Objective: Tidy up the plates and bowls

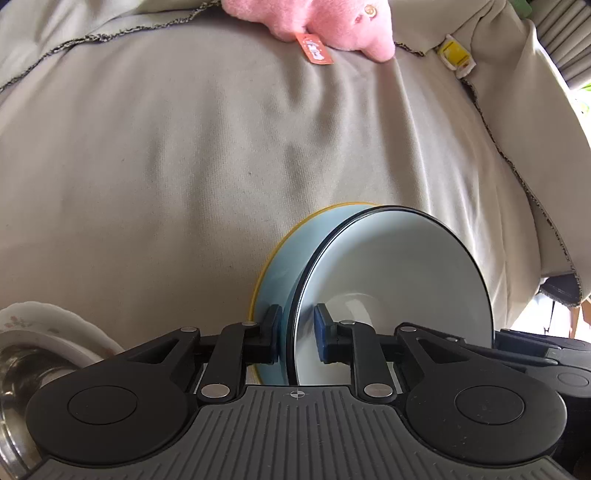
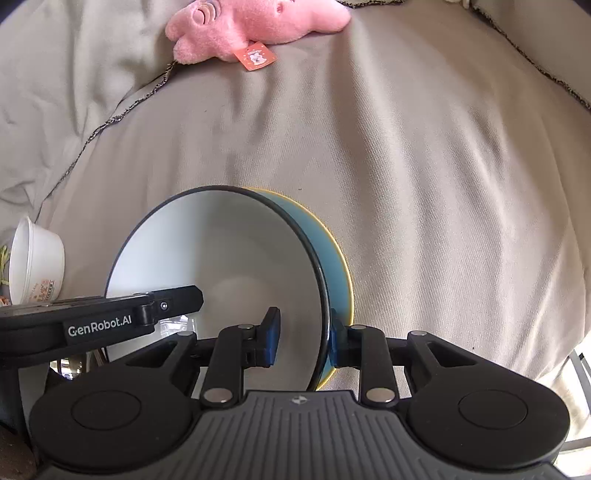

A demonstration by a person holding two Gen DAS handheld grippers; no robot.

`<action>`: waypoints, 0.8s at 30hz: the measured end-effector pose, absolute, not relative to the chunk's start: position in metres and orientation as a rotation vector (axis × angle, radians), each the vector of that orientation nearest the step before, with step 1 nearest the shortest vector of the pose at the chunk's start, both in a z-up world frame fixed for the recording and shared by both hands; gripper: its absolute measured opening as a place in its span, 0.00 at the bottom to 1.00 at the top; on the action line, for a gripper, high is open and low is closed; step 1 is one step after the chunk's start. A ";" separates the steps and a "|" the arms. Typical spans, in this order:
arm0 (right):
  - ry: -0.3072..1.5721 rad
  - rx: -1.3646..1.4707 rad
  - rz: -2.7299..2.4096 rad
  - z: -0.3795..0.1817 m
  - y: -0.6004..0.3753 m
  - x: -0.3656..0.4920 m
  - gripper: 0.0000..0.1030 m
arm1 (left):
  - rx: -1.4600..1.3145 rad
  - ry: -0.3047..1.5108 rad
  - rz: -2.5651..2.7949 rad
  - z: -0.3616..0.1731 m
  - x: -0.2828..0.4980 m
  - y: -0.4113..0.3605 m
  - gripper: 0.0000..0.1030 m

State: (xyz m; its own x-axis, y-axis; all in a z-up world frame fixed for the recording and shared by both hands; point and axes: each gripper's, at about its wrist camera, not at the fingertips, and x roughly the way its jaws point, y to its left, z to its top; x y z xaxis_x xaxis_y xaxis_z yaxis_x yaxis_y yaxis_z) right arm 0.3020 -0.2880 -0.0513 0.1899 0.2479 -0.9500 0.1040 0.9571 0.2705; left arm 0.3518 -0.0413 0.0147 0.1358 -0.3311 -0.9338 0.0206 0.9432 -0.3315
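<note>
Clamping both grippers, left gripper (image 1: 295,334) and right gripper (image 2: 304,338), on the blue bowl's (image 1: 399,266) rim; white bowl (image 2: 35,262) and floral plate (image 1: 48,325) remain unsorted.

bowl (image 1: 399,266): white inside, dark rim | plate (image 1: 280,273): light blue, yellow edge | plush toy (image 2: 255,26): pink, orange tag | cloth (image 2: 424,166): beige

Open beige cloth (image 2: 424,166) beyond the bowl (image 2: 221,258); pink plush toy (image 2: 251,26) at far edge.

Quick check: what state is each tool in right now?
Left tool: closed on the rim of the black-rimmed bowl.
Right tool: closed on the opposite rim of the same bowl, which sits nested in a blue bowl.
</note>
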 end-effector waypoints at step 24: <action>1.371 0.140 0.033 -0.036 -0.272 0.313 0.26 | -0.229 1.409 -0.272 0.027 0.355 -0.035 0.17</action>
State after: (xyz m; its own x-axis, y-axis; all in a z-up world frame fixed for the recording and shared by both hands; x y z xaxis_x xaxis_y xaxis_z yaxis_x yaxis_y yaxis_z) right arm 0.3130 -0.2719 -0.0363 0.1994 0.1049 -0.9743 0.0582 0.9912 0.1187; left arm 0.3552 -0.0351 0.0270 0.1395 -0.3205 -0.9369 0.0509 0.9473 -0.3164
